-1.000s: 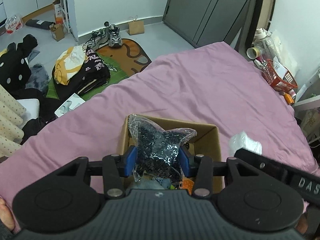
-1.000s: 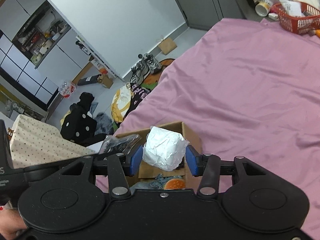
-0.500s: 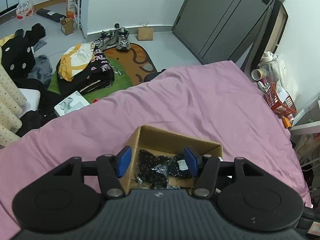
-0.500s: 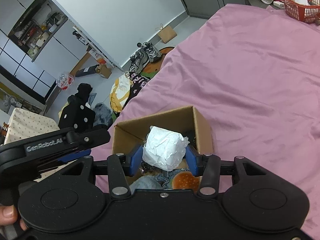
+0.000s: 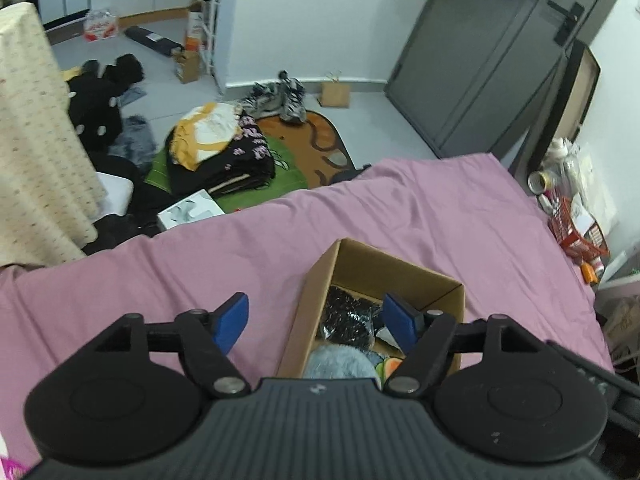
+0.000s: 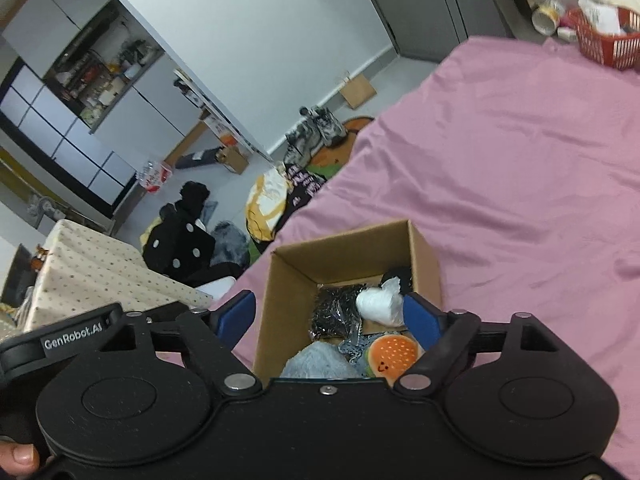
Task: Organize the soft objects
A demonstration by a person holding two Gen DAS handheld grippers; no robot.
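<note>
The cardboard box is sitting on the bed, on the pink sheet, nearer the bed's foot edge than its far corner by the red basket. Both tongs are hanging above it with nothing between their blue pads.

The left tongs are standing wide apart, 1 pad over bare sheet left of the box and the other over the box's opening. The right tongs are also spread wide, straddling the box, the left pad outside its wall and the right pad just above the inside near the right wall.

Inside the box, 5 soft things are lying packed together. The black glittery bag is resting in the middle against the back wall, and it is showing in the left wrist view too. The white wrapped bundle is lying just right of it, touching it, with a black fuzzy item tucked behind in the far right corner. Nearer the camera, an orange burger-shaped plush with a small face is sitting beside a grey-blue fluffy item.

A thumb is showing at the lower left edge of the right wrist view.
</note>
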